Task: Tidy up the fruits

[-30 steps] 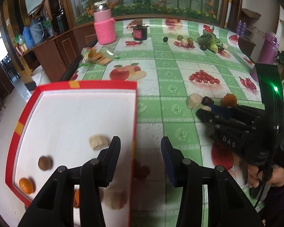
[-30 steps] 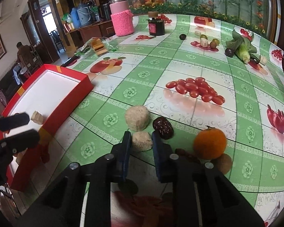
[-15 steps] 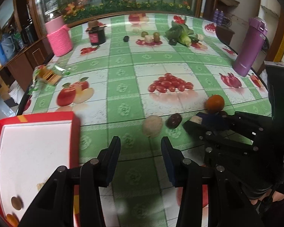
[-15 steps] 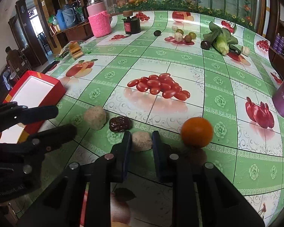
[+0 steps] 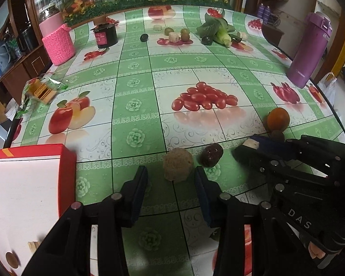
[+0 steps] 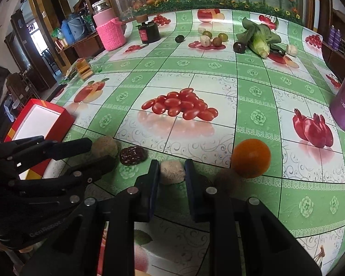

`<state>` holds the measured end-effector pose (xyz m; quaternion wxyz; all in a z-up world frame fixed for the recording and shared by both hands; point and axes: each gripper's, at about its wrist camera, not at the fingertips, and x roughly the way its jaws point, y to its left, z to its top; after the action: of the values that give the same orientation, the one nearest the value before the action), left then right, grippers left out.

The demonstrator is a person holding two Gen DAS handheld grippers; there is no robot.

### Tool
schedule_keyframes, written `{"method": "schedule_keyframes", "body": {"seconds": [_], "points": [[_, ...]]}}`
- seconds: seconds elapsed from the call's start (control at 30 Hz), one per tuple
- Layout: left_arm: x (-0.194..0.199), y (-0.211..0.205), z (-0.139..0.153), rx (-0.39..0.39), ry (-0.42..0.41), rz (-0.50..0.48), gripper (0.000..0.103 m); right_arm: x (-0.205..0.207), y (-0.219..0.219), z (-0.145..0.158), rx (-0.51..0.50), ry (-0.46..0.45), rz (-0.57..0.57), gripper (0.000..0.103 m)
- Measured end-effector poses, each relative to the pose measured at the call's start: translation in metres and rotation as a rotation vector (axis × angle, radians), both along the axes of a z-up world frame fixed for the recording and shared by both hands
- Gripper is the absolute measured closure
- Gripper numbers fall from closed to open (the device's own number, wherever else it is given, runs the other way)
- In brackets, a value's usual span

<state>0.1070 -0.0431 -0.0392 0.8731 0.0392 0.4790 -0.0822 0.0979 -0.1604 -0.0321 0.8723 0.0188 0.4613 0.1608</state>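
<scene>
A: What do we have in our right gripper [image 6: 172, 172]?
B: Its jaws pinch a small pale fuzzy fruit [image 6: 172, 172] just above the green fruit-print tablecloth [image 6: 252, 73], with the orange [image 6: 251, 157] near on its right.

A: And our left gripper [image 5: 171, 179]?
B: Its jaws are spread, one on each side of the larger tan round fruit [image 5: 178, 167], and we cannot see them touching it. The dark red date [image 5: 211, 154] lies just beside that fruit.

A: Where is the tray?
B: The red tray [image 5: 66, 161] sits at our left, at the table's near edge. A small brown fruit [image 5: 12, 258] lies in its near corner.
</scene>
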Motion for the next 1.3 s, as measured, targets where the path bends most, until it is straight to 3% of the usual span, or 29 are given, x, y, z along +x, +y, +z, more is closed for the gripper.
{"method": "schedule_keyframes", "body": {"seconds": [0.27,0.57,1.3], "points": [[0.002,-0.002,-0.002,-0.01,-0.004,0.006,0.077,0.0,0.0,0.0,0.0,0.0,-0.001,0.079],[-0.002,-0.006,-0.003,0.023,-0.04,0.023,0.078,0.001,-0.001,0.0,0.003,0.001,-0.003,0.078],[-0.032,-0.004,-0.002,-0.001,-0.05,0.058,0.078,-0.006,0.002,0.006,0.047,-0.023,-0.009,0.078]]}}
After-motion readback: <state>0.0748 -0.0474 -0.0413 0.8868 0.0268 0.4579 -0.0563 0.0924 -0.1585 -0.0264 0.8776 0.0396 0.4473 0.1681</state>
